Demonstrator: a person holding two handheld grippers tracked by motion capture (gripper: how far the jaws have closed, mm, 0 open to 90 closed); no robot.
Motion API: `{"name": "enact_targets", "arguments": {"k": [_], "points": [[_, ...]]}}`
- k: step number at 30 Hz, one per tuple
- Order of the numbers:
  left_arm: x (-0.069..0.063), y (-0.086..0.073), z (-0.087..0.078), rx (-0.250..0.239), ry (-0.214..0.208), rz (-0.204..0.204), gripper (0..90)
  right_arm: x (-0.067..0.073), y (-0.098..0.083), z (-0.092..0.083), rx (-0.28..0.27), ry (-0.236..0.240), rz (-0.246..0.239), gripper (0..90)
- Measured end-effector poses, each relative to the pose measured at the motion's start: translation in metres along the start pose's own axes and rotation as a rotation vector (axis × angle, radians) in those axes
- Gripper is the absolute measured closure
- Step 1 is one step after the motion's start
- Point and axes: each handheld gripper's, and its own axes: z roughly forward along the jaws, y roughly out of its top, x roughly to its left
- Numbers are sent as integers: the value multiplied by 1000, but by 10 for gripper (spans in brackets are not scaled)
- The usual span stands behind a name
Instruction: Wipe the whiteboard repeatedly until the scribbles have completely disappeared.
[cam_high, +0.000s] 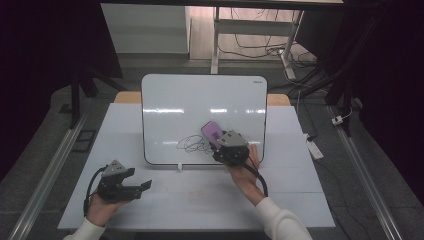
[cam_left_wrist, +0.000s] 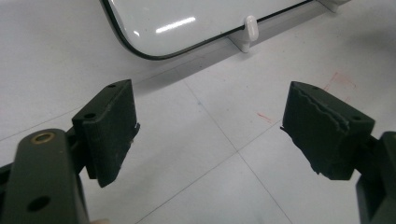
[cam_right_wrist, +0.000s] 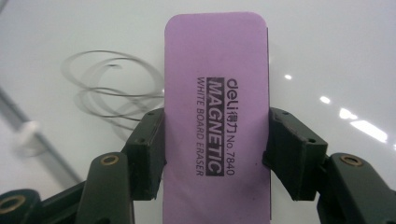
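Firmly, the right gripper (cam_right_wrist: 217, 154) held a flat, lilac, round-cornered whiteboard eraser (cam_right_wrist: 217, 116) with black print on its back; its two black jaws pressed the eraser's long edges from either side, and most of the eraser reached out beyond their tips. In the high view the right gripper (cam_high: 223, 142) sat in the person's right hand (cam_high: 245, 167), with the eraser (cam_high: 212, 132) against the lower part of a glossy white, black-rimmed, round-cornered whiteboard (cam_high: 200, 100) that stood tilted on the white tiled table (cam_high: 300, 200). Just beside the eraser, to the left of the jaws, lay a thin black looping scribble (cam_high: 194, 145) on the board; in the right gripper view the scribble (cam_right_wrist: 107, 88) ran up to the eraser's left edge, and nothing stood between the two.

Well apart, the left gripper (cam_left_wrist: 205, 135) hung over the bare table with its jaws wide and nothing between them. Ahead of those jaws were the board's rounded lower corner and a small white plastic foot (cam_left_wrist: 250, 29) under its rim. Faint red marks (cam_left_wrist: 338, 79) showed on the table near the right-hand jaw.
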Motion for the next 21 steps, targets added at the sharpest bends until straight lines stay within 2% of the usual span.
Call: {"name": "enact_targets", "arguments": {"k": [1,2,3,4,7,9,13,15,18,21], "points": [[0,0,0,1,0,-1,186,6,1,3,-1,15,-11,410],[0,0,0,2,0,-3,186,6,1,3,-1,15,-11,410],[0,0,0,2,1,-4,186,19,2,8,6,51,-31,410],[1,0,0,2,0,-4,186,19,2,8,6,51,-31,410],[1,0,0,2,0,-4,186,35,2,14,14,97,-57,410],[1,-1,0,1,-2,-4,186,41,2,16,17,95,-84,410],[2,-1,0,0,0,-6,186,33,3,14,10,113,-43,410],[2,-1,0,0,-2,-4,186,28,3,12,2,85,-56,410],[2,-1,-1,-1,-2,-6,186,13,3,7,-11,51,-24,410],[2,-1,-1,-2,0,-4,186,5,3,4,-23,30,-8,410]]}}
